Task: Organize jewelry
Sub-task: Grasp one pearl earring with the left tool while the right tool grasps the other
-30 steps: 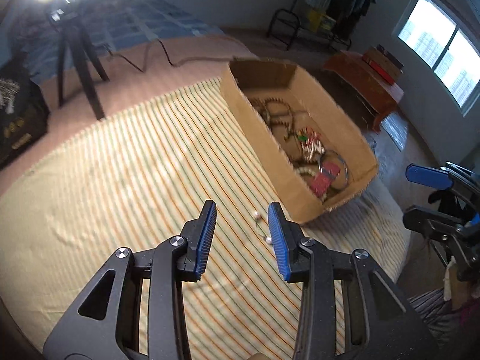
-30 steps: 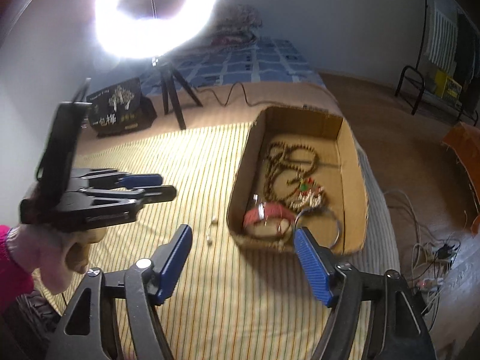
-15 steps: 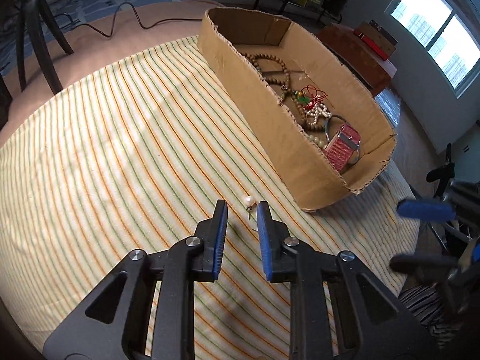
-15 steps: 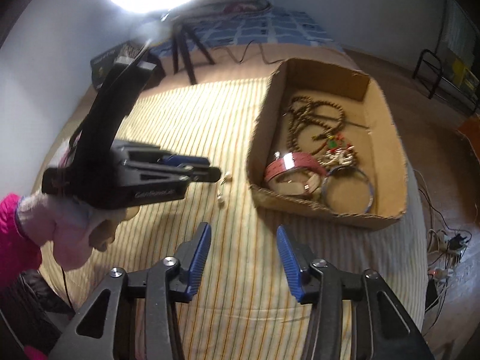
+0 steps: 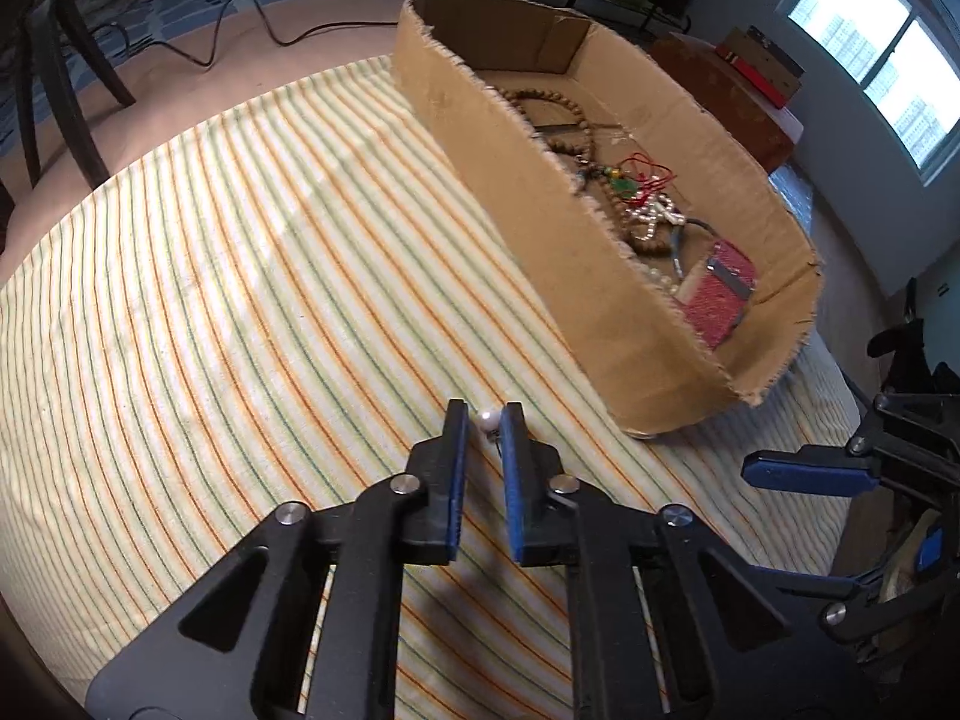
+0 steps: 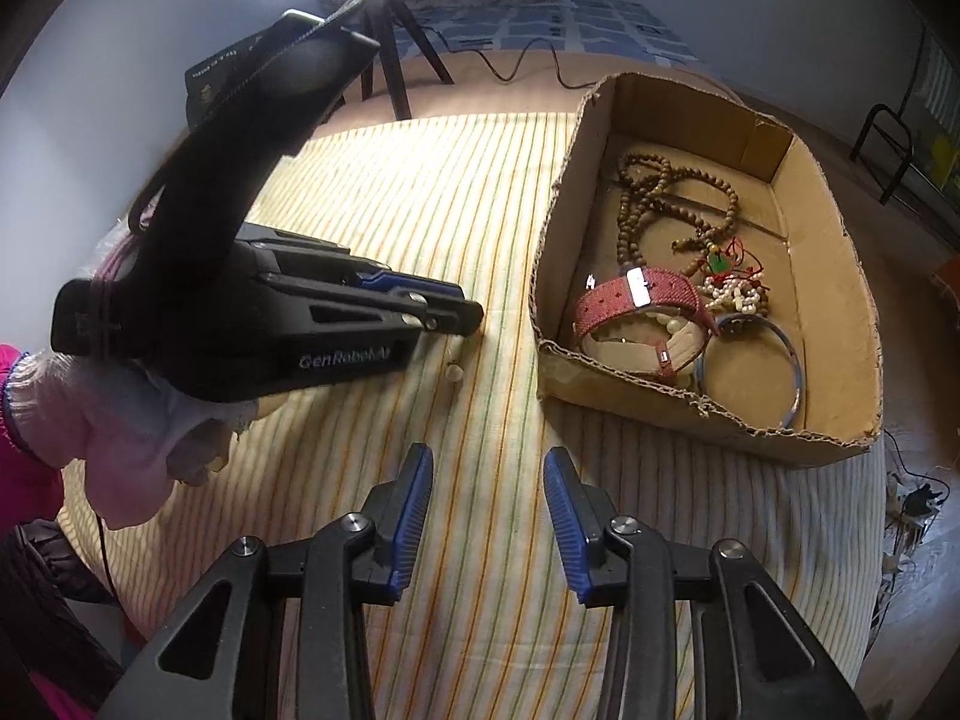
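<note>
A pearl earring (image 5: 487,418) lies on the striped cloth (image 5: 240,276), just left of the cardboard box (image 5: 570,252). My left gripper (image 5: 485,414) points down at it, shut on the pearl at the fingertips. In the right wrist view the left gripper (image 6: 471,318) hangs over two small pearls (image 6: 454,369) on the cloth. My right gripper (image 6: 487,468) hovers nearer the front of the cloth, its jaws closing with nothing between them. The box (image 6: 660,402) holds a wooden bead necklace (image 6: 660,192), a red woven band (image 6: 636,294) and a metal bangle (image 6: 792,360).
A tripod (image 6: 390,60) and a black case (image 6: 222,78) stand beyond the cloth, with a cable (image 5: 240,18) trailing across the bed. A gloved hand (image 6: 138,438) holds the left gripper. The bed drops off to the floor right of the box.
Both grippers came down toward the cloth. The left jaws narrowed around the pearl earring and shut on it. The right jaws narrowed from wide to about half.
</note>
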### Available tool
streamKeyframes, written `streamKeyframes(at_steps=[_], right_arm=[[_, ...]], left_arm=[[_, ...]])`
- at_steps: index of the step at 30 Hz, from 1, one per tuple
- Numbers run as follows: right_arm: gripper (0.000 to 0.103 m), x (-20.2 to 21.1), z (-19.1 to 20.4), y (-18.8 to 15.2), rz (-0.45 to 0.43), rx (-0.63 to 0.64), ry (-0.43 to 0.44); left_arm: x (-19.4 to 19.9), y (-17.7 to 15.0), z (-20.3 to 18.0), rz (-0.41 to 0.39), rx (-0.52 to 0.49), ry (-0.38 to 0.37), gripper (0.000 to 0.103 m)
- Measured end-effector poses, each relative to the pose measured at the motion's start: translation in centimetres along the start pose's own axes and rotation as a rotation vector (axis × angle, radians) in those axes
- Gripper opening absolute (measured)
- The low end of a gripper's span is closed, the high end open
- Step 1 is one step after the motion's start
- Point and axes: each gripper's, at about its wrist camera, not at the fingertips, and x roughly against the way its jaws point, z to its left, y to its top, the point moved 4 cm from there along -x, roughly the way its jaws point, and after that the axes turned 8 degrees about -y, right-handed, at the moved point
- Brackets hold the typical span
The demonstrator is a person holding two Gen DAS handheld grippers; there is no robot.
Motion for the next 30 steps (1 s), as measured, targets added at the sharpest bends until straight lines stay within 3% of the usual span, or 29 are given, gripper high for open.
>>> streamKeyframes(at_steps=[8,24,30], right_arm=[[0.039,-0.4,0.3,0.5,-0.004,0.002,0.002],[0.034,-2.9,3.3,2.3,-0.025,0.078,0.005],[0.027,-4.1,3.7,2.7,-0.014,0.079,0.003]], left_arm=[[0.5,-0.3,1.2,-0.011,-0.002,0.058,0.007],[3.0,-2.6,4.2,-0.007,0.032,0.061,0.007],[3.7,-3.3,5.0,-0.01,0.057,0.056,0.007]])
